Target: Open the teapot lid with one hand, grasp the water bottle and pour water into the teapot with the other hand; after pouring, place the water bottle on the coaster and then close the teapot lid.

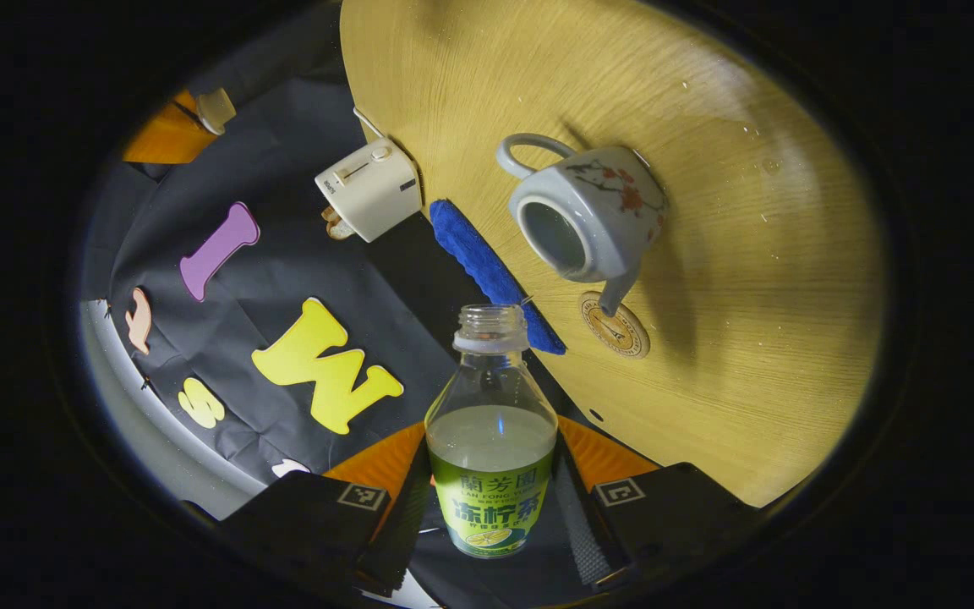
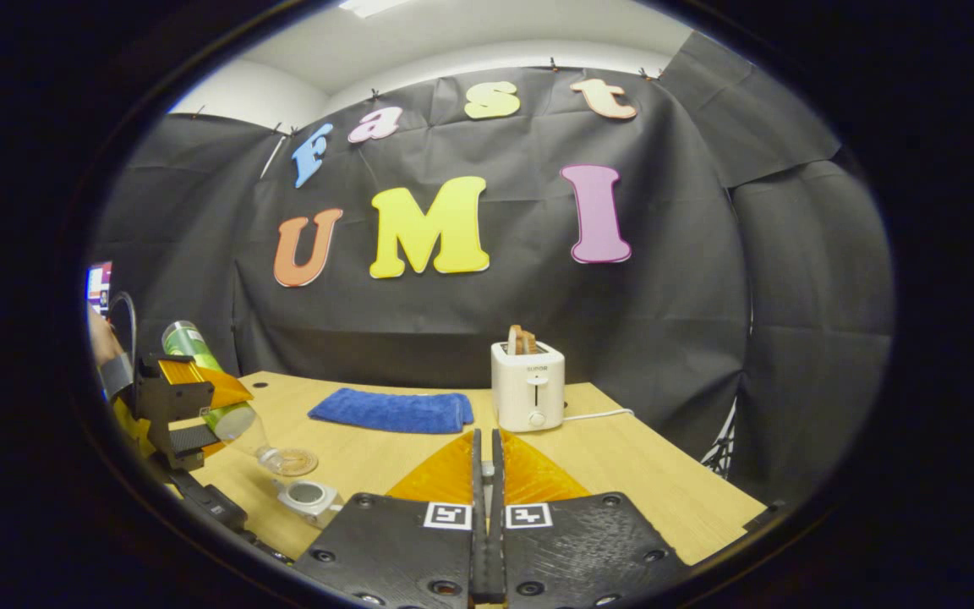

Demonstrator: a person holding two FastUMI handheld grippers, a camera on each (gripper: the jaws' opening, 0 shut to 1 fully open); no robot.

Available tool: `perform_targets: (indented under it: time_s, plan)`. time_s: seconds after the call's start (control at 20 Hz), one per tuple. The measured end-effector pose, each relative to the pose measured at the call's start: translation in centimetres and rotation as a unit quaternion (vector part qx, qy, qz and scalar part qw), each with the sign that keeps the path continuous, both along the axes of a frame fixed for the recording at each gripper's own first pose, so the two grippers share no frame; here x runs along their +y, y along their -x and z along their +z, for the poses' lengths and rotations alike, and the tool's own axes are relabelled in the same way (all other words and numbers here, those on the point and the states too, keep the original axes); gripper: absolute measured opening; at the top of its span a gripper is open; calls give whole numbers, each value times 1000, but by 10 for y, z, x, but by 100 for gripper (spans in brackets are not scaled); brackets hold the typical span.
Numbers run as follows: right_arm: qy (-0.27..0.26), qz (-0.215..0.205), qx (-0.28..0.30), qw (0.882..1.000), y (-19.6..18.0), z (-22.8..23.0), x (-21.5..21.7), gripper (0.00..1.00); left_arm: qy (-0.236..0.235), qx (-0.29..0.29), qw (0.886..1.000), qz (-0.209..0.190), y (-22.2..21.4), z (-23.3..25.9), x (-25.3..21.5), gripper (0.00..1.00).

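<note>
Table (image 2: pixel 622 474): teapot (image 1: pixel 588 211), coaster (image 1: pixel 615 326), towel (image 2: pixel 390 409), toaster (image 2: pixel 528 385)

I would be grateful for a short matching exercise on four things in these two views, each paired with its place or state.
Things:
1. water bottle
2. teapot
3. blue cloth
4. toaster

States:
A. lies flat on the table
B. lid off, mouth open
C. held between the left gripper's fingers
D. stands upright, plugged into a white cord

Pairs: 1-C, 2-B, 3-A, 4-D

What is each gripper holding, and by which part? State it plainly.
The left gripper clamps the clear plastic water bottle with the green label around its labelled lower body. The right gripper has its jaws closed together, nothing visible between them.
</note>
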State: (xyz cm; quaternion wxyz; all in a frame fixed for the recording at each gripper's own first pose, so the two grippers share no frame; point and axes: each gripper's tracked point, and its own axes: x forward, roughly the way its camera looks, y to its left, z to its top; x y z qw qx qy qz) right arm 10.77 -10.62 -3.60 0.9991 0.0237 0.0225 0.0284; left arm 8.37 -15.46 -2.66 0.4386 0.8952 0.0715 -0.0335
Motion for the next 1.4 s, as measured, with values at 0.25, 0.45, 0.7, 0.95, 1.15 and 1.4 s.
perform_targets:
  time_s: [0.25,0.45,0.7,0.95,1.15,1.4]
  plan:
    - [11,-5,-5,1000,2,3,-2,0,1,-3,1000,-2,1,1,-1,75]
    - [13,-3,0,1000,1,1,-4,0,12,-3,1000,-3,1,-1,1,75]
    - [11,-10,-1,1000,0,2,-10,0,125,21,992,12,1,-12,16,74]
    - [20,-16,-3,1000,3,4,-10,0,254,7,967,11,0,-2,22,75]
    - [14,2,-3,1000,8,8,-1,0,388,-16,921,32,-4,13,43,74]
    - [12,20,1,1000,9,6,13,0,592,-34,804,41,-17,28,58,74]
